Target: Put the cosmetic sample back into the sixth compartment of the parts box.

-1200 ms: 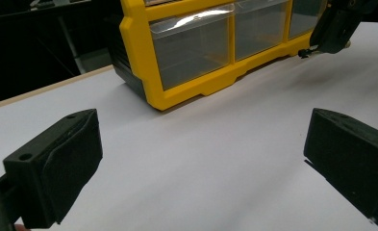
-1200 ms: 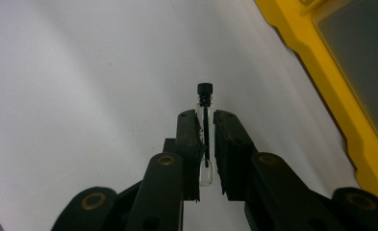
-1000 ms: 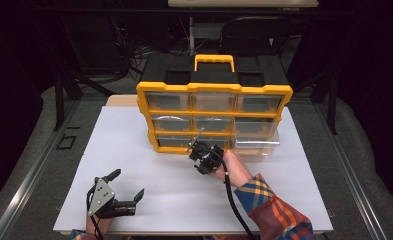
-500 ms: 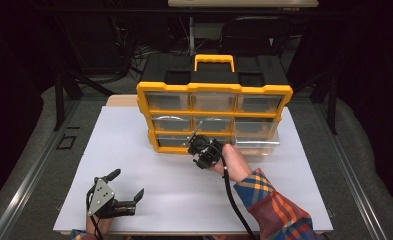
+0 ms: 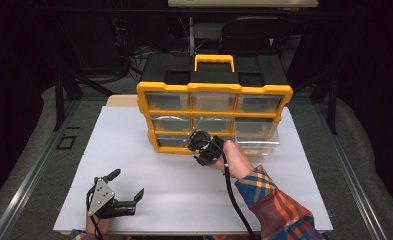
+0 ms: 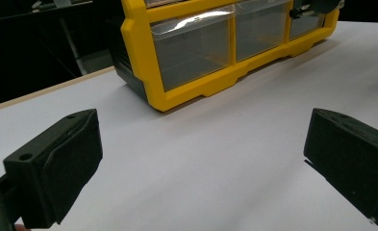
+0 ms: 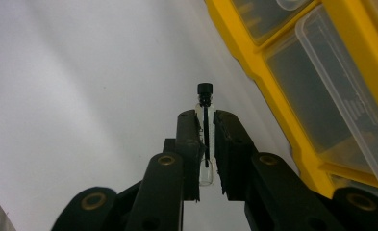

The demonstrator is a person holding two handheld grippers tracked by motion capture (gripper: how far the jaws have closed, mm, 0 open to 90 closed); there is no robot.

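Between the right gripper's point(image 7: 205, 126) closed jaws sits a small clear glass vial with black cap point(image 7: 205, 110), beside the yellow drawer organizer point(image 5: 214, 117); keep it upright, aim for the pulled-out clear drawer point(image 5: 256, 135). Left gripper point(image 5: 126, 187) rests wide open, empty.

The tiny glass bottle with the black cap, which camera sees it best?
The right gripper view: the little vial stands clamped between the right gripper jaws. In the high view it's too small to tell; the left gripper view faces the yellow organizer.
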